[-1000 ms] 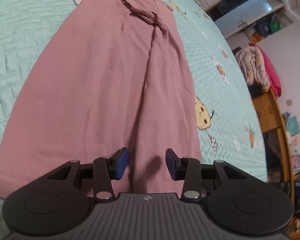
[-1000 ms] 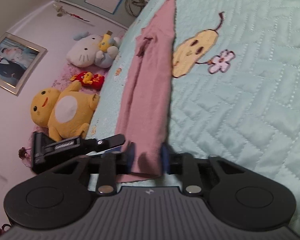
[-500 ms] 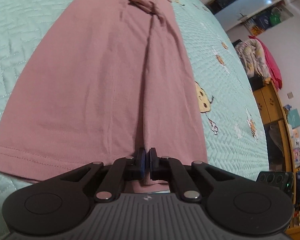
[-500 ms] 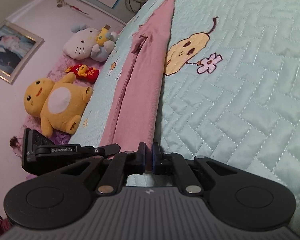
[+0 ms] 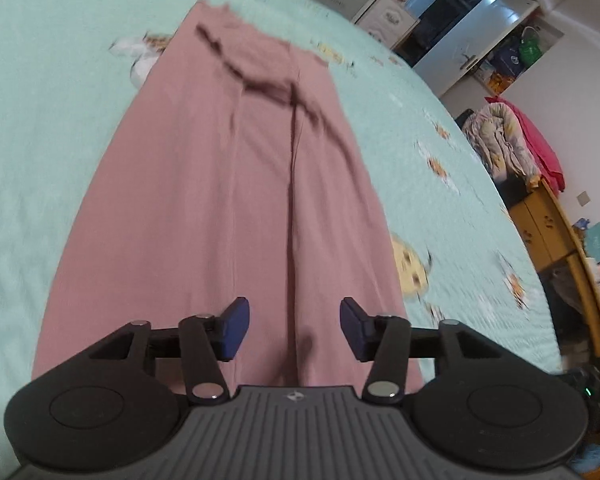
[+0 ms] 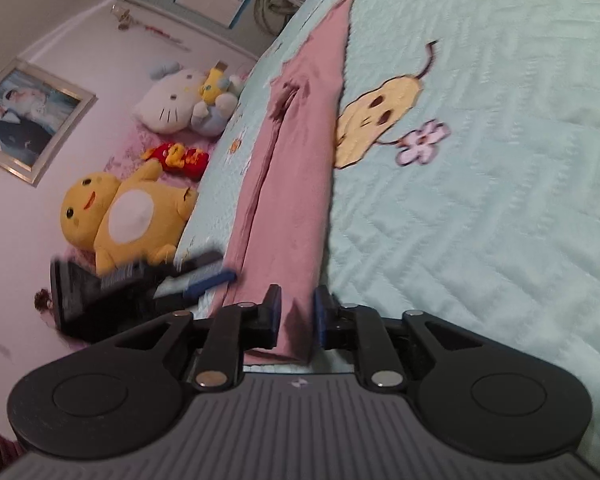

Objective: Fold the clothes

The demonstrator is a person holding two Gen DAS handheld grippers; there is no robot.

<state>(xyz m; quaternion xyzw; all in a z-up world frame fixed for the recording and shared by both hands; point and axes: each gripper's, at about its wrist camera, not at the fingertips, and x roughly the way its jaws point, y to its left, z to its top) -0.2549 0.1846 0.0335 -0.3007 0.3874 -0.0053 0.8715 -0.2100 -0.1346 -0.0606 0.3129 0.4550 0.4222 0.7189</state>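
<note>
My left claw [image 5: 294, 328] and right claw [image 6: 296, 316] have just been opening over the hem of the pink garment [image 5: 236, 200], flat and lengthwise-folded on the bed [image 5: 40, 100], both holding nothing, so next I should fold it across.

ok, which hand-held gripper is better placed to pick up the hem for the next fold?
Probably right. The right hand-held gripper closely straddles the pink garment's hem edge. The left hand-held gripper has just been opening and stands wide above flat cloth.
</note>
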